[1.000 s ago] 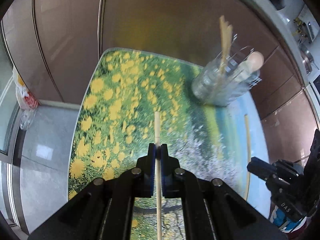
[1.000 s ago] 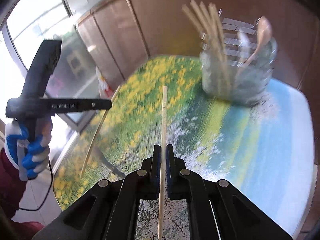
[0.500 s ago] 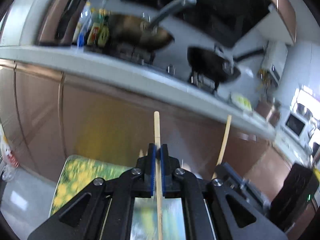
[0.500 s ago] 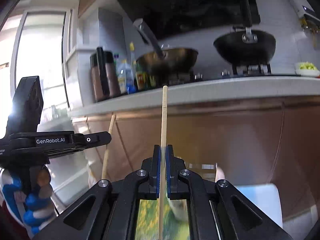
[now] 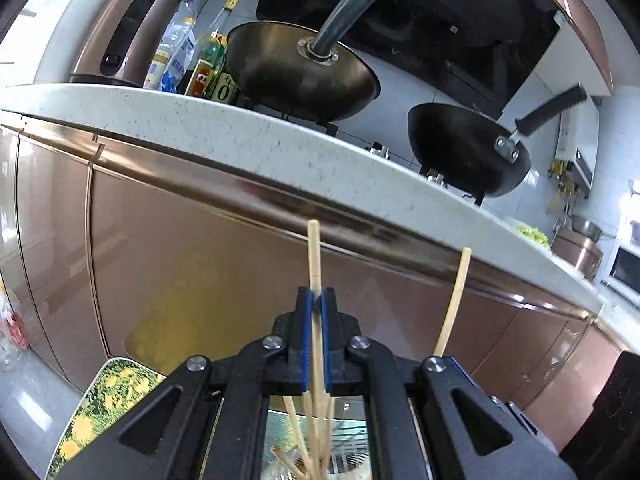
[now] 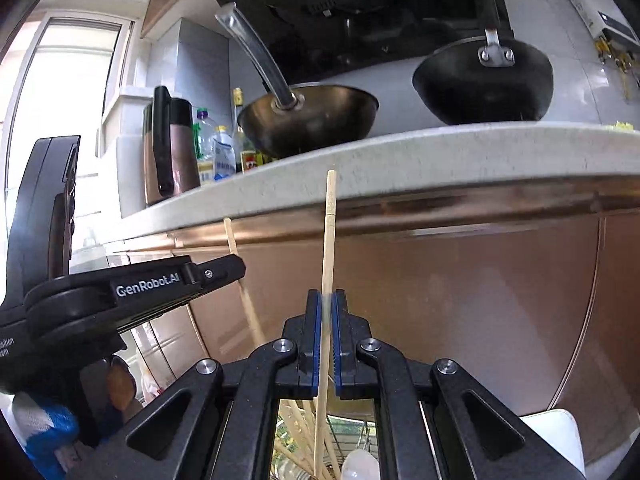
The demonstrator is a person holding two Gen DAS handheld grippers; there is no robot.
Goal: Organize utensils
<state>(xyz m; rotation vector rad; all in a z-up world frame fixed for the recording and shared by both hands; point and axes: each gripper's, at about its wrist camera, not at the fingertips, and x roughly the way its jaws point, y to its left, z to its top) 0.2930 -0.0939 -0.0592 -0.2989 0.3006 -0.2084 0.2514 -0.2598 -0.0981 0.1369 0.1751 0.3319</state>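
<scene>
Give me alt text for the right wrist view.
The right gripper pinches an upright wooden chopstick in its jaws, above more chopsticks seen below. The left gripper holds another chopstick alongside; behind are brown cabinets and a counter with two woks.

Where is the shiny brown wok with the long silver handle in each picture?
Left wrist view: the brown wok sits top centre on the counter, right of the bottles.
Right wrist view: the brown wok is upper centre, left of the black pan.
Shared landmark: the speckled white counter.
</scene>
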